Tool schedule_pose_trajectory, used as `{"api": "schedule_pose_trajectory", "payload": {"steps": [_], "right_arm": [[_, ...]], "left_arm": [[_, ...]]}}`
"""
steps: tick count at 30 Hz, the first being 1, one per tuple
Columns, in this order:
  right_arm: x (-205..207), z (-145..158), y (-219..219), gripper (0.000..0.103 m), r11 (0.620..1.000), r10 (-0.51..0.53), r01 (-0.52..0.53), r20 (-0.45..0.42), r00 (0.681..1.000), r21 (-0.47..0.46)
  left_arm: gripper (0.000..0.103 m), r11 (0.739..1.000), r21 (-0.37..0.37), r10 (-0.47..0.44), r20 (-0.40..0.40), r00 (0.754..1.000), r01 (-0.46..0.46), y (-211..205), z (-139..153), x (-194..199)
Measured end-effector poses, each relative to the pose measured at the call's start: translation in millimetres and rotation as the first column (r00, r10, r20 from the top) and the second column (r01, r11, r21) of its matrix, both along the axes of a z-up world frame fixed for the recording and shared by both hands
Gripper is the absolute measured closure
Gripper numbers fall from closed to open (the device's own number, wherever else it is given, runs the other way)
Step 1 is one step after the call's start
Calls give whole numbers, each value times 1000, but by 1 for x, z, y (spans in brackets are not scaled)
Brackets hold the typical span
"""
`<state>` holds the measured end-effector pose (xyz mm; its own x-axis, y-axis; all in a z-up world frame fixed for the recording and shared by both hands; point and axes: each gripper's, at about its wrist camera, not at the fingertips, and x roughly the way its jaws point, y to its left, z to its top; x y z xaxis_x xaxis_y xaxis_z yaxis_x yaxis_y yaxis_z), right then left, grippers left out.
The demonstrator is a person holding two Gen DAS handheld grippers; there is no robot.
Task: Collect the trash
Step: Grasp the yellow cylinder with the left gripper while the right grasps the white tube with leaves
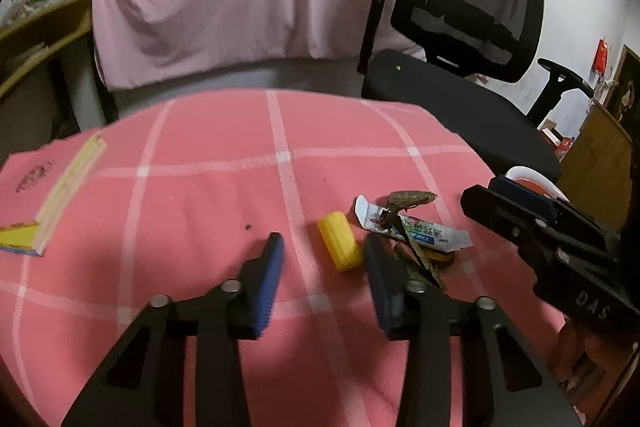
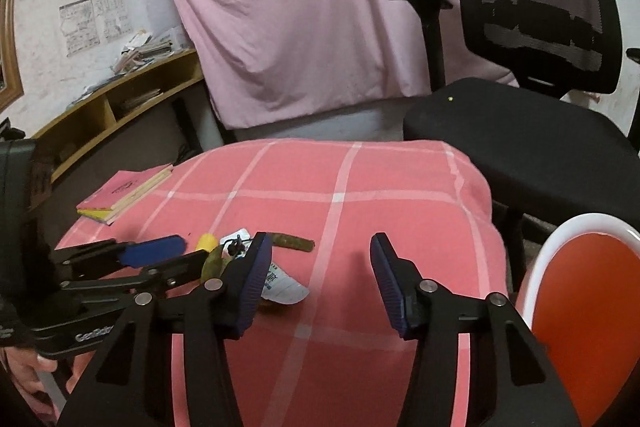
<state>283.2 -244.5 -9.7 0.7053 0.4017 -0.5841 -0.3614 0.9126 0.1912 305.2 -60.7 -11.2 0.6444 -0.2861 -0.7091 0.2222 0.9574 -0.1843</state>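
A small heap of trash lies on the pink checked cloth (image 1: 200, 167): a yellow cap (image 1: 339, 241), a white printed wrapper (image 1: 424, 233) and brown dried scraps (image 1: 412, 197). My left gripper (image 1: 323, 239) is open and low over the cloth. The cap lies between its blue pads, close to the right one, and is not squeezed. In the right wrist view the cap (image 2: 207, 242), wrapper (image 2: 286, 289) and a brown stick (image 2: 294, 243) sit left of centre. My right gripper (image 2: 320, 239) is open over bare cloth, with its left finger over the wrapper.
A red bin with a white rim (image 2: 536, 267) stands off the table's right edge. Stacked books (image 2: 120, 195) lie at the far left of the cloth. A black office chair (image 2: 532, 131) stands behind the table on the right, and a wooden shelf (image 2: 120, 99) behind on the left.
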Motion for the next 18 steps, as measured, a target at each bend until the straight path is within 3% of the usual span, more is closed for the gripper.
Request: {"api": "schedule_pose_trajectory", "payload": {"steps": [5,10,18], "right_arm": [[4,-5,8,69,999,45,-46,-43,998,-15],[4,-9,14,81,995,97,-98,-74,993,-12],[1,-14,23,82,988,149,-151,-126,981,-10]], "left_arm": [[90,1000,-28,-11,-21,1000,10,2,2,6],[91,999,-43,-6,-22,1000,5,7,4,2],[91,999,-34,14,-24,1000,-14,27,5,-24]]}}
